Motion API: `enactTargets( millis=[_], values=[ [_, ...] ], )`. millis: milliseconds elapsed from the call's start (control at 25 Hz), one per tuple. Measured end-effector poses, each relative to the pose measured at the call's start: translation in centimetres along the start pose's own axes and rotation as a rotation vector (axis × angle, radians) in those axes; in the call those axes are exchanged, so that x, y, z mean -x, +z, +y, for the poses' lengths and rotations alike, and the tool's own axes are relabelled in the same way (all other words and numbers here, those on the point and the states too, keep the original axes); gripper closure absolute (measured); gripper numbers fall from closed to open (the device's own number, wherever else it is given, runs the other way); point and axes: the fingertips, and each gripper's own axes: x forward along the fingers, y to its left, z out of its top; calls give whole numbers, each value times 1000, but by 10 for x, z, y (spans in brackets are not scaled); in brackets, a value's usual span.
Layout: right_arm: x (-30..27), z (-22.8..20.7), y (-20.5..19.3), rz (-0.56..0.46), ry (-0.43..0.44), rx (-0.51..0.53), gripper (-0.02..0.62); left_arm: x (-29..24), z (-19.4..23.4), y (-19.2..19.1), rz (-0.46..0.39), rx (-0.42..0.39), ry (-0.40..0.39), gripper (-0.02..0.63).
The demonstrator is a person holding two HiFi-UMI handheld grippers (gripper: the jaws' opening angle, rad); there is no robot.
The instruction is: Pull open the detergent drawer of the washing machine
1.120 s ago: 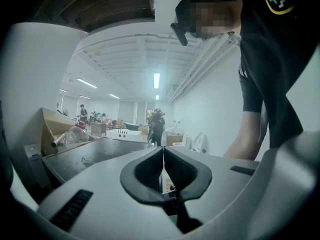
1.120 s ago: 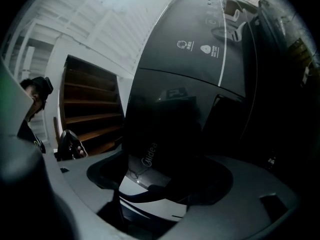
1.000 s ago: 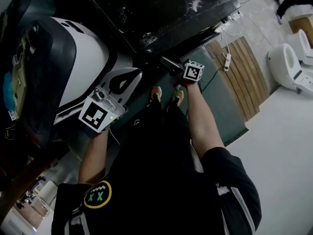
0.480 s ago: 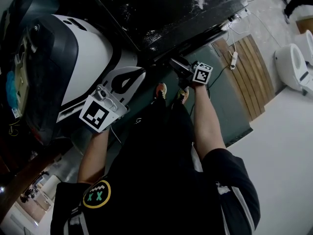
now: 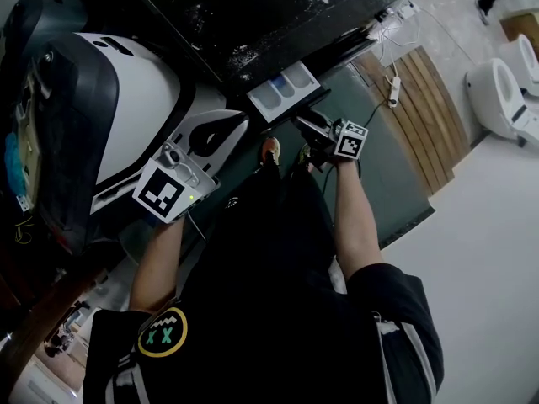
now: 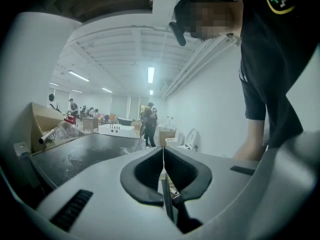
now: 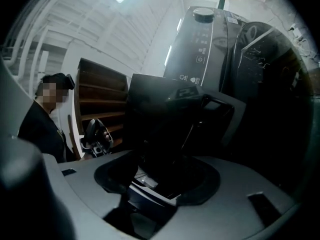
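Note:
The washing machine (image 5: 278, 15) shows its black, dusty top at the upper middle of the head view. Its detergent drawer (image 5: 285, 91) stands pulled out, with white and blue compartments showing. My right gripper (image 5: 313, 127) is shut on the drawer's dark front panel (image 7: 170, 114), which fills the space between the jaws of that gripper (image 7: 157, 176) in the right gripper view. My left gripper (image 5: 221, 137) hangs to the left of the drawer, apart from it. Its fingertips meet with nothing between them, so this gripper (image 6: 163, 149) is shut.
A large white and dark appliance (image 5: 126, 99) stands close on the left. A wooden slatted panel (image 5: 421, 116), a power strip (image 5: 392, 91) and white toilets (image 5: 497, 91) lie to the right. The person's feet (image 5: 269, 150) are on the green floor below the drawer.
The drawer has slid out of the machine's front, baring its compartments. My right gripper has drawn back toward the person with it. The left gripper has hardly shifted.

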Motion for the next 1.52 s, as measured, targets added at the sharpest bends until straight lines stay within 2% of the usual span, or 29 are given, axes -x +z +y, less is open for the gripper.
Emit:
enactTargets(
  millis=[240, 280, 320, 440, 520, 640, 760, 920, 1080, 1240, 1520],
  values=[
    [45, 17, -19, 44, -17, 10, 340, -6, -15, 1, -5, -3, -24, 583],
    [51, 19, -21, 45, -28, 15, 374, -7, -17, 1, -6, -3, -29, 583],
    [57, 21, -24, 50, -40, 19, 364, -8, -20, 0, -8, -4, -33, 583],
    [66, 16, -34, 93, -97, 23, 373, -11, -27, 0, -15, -5, -44, 583],
    [73, 11, -37, 120, -168, 47, 362, -13, -32, 2, -24, -7, -50, 583],
    [79, 24, -24, 142, -263, 178, 388, -12, -34, 6, -41, -10, -49, 583],
    [70, 60, 3, 157, -295, 367, 410, -9, -31, 12, -64, -15, -41, 583],
    [40, 129, 47, 160, -272, 629, 448, -4, -24, 9, -65, -74, -39, 583],
    [1, 198, 83, 122, -250, 821, 479, -4, -21, 19, -97, -53, -31, 583],
    [-31, 250, 98, 110, -246, 1024, 522, -2, -22, 26, -101, -54, -30, 583],
    [-64, 295, 99, 76, -278, 1184, 568, 4, -16, 31, -115, -89, -28, 583]
  ],
)
